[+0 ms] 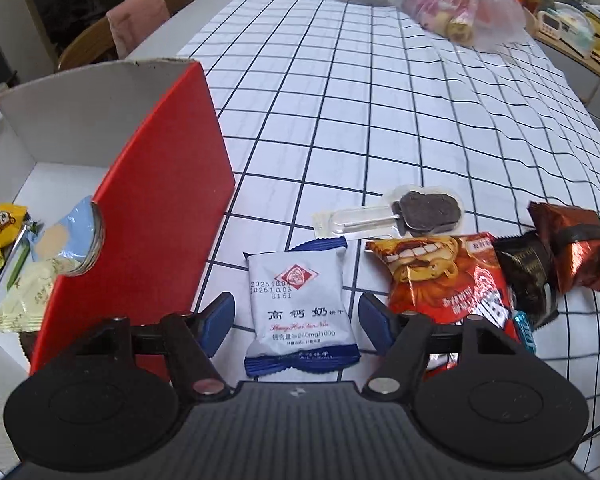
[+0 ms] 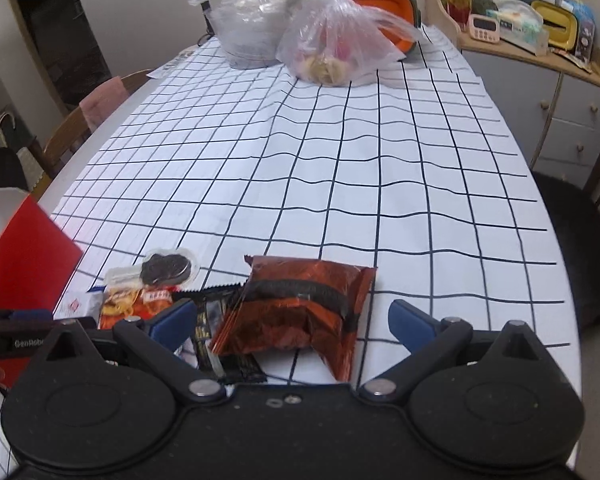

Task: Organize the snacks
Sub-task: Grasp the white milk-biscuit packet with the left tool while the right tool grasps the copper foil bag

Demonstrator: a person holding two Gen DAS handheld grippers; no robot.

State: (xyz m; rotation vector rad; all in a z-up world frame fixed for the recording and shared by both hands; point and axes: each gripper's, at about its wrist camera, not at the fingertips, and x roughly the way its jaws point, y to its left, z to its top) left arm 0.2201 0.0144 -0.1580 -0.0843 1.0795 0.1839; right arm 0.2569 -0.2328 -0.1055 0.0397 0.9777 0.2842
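Left wrist view: the left gripper (image 1: 296, 320) stands about half open, its blue pads on either side of a white and blue biscuit packet (image 1: 300, 308) lying flat on the checked counter (image 1: 380, 128). The pads do not touch the packet. At 9 o'clock from it stands the red box (image 1: 148, 208), with several snacks already inside. At 3 o'clock lies an orange noodle packet (image 1: 444, 276), close beside the right-hand pad, and a chocolate lollipop (image 1: 416, 212) at 1 o'clock. The risk here seems twofold: the right-hand pad could catch the edge of the orange packet and drag it along, and the left-hand pad sits near the box wall, so a careless closing might nudge the box. The flat, slippery packet may also slide out if pinched only at its edges.

Right wrist view: the right gripper (image 2: 292, 320) is wide open over a copper-brown snack bag (image 2: 300, 308), not pressing it. A black packet (image 2: 216, 320) lies partly under the bag at 9 o'clock, so a grasp there could pick up both or crush the puffed bag. The left gripper's body (image 2: 12, 336) works close by at 9 o'clock, and the two could collide.
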